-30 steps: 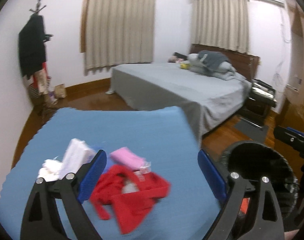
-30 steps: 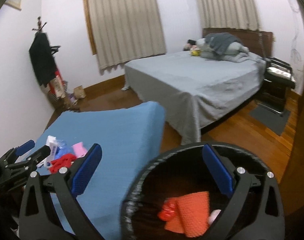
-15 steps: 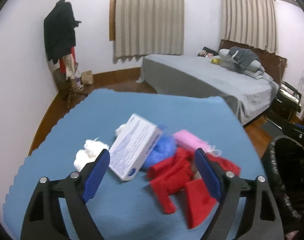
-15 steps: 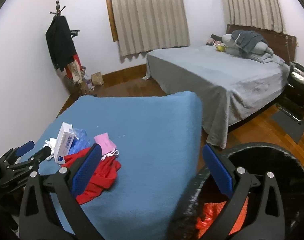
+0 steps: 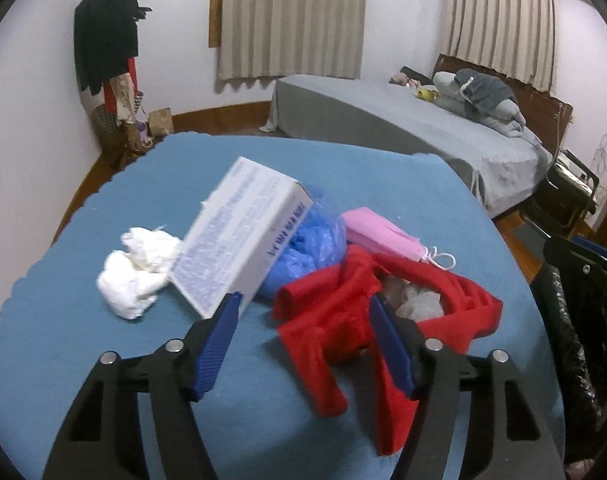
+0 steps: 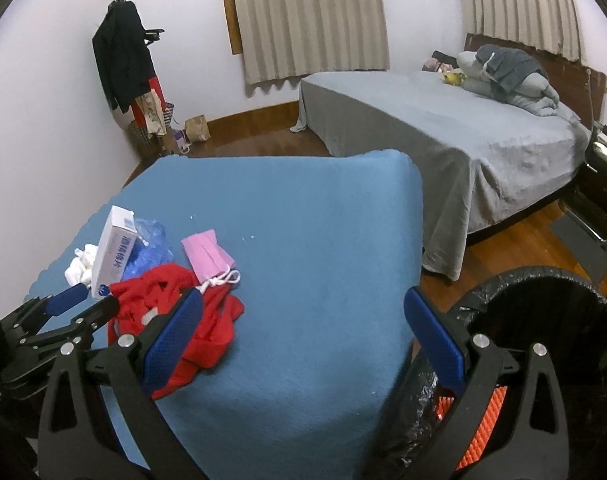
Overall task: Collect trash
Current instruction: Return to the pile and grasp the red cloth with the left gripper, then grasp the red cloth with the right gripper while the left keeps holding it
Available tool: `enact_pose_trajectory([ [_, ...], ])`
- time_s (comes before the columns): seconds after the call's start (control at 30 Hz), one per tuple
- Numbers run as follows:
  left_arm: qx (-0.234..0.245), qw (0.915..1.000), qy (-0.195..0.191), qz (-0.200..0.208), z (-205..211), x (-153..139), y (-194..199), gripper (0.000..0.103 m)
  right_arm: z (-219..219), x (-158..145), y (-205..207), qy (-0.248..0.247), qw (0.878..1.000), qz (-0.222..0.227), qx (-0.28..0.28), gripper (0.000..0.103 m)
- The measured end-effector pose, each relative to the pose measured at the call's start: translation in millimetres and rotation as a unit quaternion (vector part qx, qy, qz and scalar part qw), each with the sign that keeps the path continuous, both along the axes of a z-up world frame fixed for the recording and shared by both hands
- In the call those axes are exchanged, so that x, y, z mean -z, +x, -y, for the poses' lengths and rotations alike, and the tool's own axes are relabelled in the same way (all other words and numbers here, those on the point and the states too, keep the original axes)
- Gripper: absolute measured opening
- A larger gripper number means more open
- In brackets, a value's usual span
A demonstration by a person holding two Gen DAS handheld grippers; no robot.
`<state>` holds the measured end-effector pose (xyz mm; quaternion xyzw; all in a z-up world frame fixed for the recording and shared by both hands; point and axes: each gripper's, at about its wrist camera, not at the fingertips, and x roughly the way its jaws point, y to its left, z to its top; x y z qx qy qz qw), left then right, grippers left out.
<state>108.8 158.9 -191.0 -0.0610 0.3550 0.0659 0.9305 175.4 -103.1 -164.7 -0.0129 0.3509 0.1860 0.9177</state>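
A pile of trash lies on the blue-covered table (image 5: 103, 360): crumpled white tissue (image 5: 135, 272), a tilted white box (image 5: 239, 236), a blue plastic bag (image 5: 307, 248), a pink face mask (image 5: 379, 236) and a red cloth (image 5: 331, 316) with a clear wrapper (image 5: 419, 304) in its folds. My left gripper (image 5: 303, 304) hangs low over the pile. Its jaws are closing, with the red cloth between them and no pad visibly pressing on it. The left fingertip sits by the box's near corner. My right gripper (image 6: 303, 308) stands open over bare blue cloth, right of the red cloth (image 6: 171, 304).
A black-lined bin (image 6: 543, 280) stands on the wooden floor at the table's right edge, with an orange item (image 6: 491, 412) inside. Beyond the table are a grey bed (image 6: 443, 128) and a coat rack (image 6: 123, 60) in the left corner.
Both views have swung left and down, away from the bin and onto the pile. My left jaws have narrowed and now straddle the red cloth from close by.
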Motion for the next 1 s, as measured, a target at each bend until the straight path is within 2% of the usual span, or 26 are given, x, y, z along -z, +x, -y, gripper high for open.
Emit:
enact_pose_trajectory([
  [0.13, 0.007, 0.9997, -0.008, -0.02, 2.0, 11.8, 15.0, 0.062, -1.0, 3.3, 0.8, -0.002, 1.0, -0.003, -0.001, 0.098],
  [0.2, 0.014, 0.9993, -0.017, -0.031, 2.6, 16.7, 20.6, 0.057, -0.8, 4.2, 0.7, -0.002, 1.0, -0.004, -0.003, 0.098],
  [0.3, 0.029, 0.9981, -0.038, -0.038, 1.7, 20.7, 23.7, 0.035, -0.2, 4.8, -0.5, -0.002, 1.0, -0.005, -0.005, 0.098],
  [0.33, 0.038, 0.9973, -0.052, -0.036, 1.1, 20.4, 23.4, 0.025, -0.5, 5.3, -1.5, -0.002, 1.0, -0.005, -0.005, 0.098],
  [0.43, 0.037, 0.9975, -0.057, -0.022, -1.3, 14.9, 17.0, 0.016, -2.8, 5.3, -3.1, -0.002, 1.0, -0.007, -0.009, 0.098],
  [0.7, 0.017, 0.9987, -0.045, 0.02, -9.1, -16.1, -9.1, 0.015, -9.3, 4.6, -8.2, 0.001, 1.0, -0.006, -0.021, 0.098],
  [0.83, 0.0, 0.9992, -0.032, 0.024, -19.0, -23.4, -20.7, 0.015, -15.2, 8.0, -11.3, 0.002, 0.999, -0.012, -0.03, 0.098],
  [1.0, -0.016, 0.9994, -0.028, 0.01, -33.0, -15.7, -29.5, 0.015, -31.0, 17.9, -16.9, 0.001, 0.998, -0.027, -0.049, 0.098],
])
